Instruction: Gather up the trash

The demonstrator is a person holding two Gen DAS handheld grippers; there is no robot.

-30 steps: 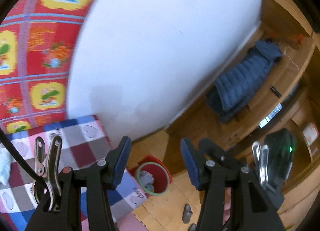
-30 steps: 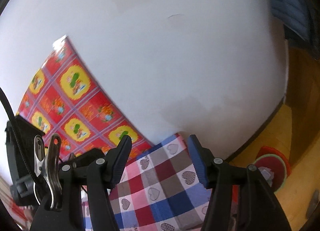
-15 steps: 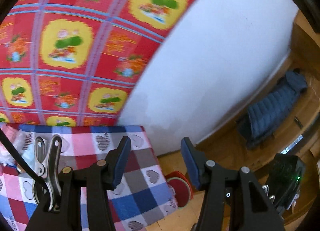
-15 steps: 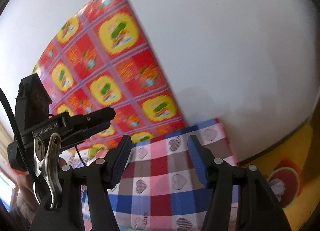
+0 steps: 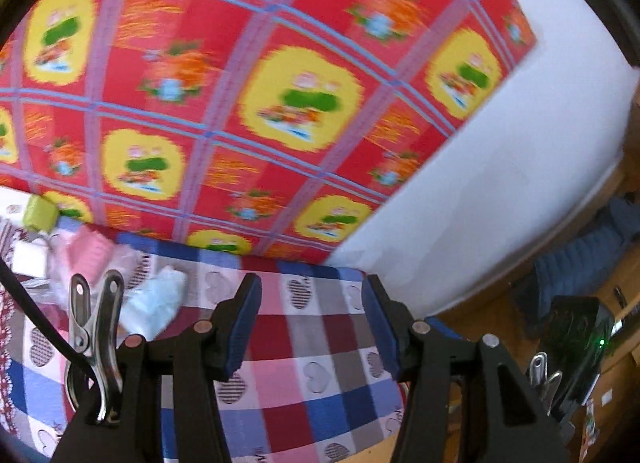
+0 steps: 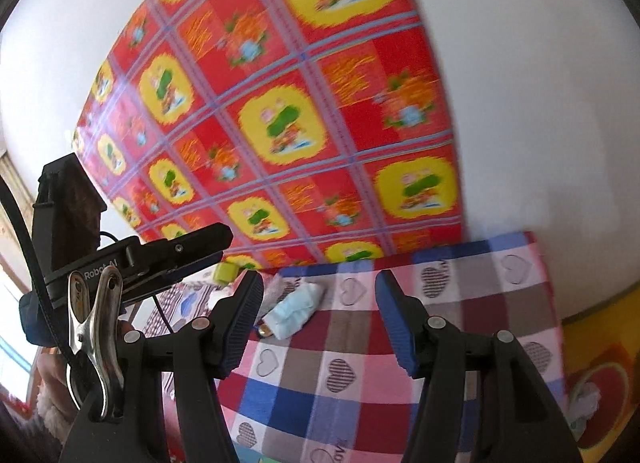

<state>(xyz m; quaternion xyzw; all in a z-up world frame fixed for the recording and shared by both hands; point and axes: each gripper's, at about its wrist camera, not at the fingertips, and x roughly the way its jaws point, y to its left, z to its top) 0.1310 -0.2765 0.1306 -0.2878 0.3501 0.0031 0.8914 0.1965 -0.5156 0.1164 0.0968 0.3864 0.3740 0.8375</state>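
Trash (image 6: 294, 309), a crumpled pale-blue wad, lies on the checked table (image 6: 500, 303) near the far wall, partly hidden by the right tool (image 6: 320, 319). More blurred litter (image 5: 80, 259), perhaps wrappers, sits far left. Both the right tool and the left tool (image 5: 312, 323) are spread, pinching nothing.

We see a white wall (image 6: 540, 83) with a red-and-yellow patterned sheet (image 5: 248, 103) hung flat against it — blurred, its squares ruled off by blue lines. Below it lies a surface under a checked cloth (image 6: 360, 363) of red, blue, pink and grey squares with hearts. To the right runs a wooden floor (image 5: 472, 315), and a dark blue padded jacket (image 5: 580, 259) lies by wooden furniture (image 5: 616, 375). Daylight shows at the far left of the right wrist view.
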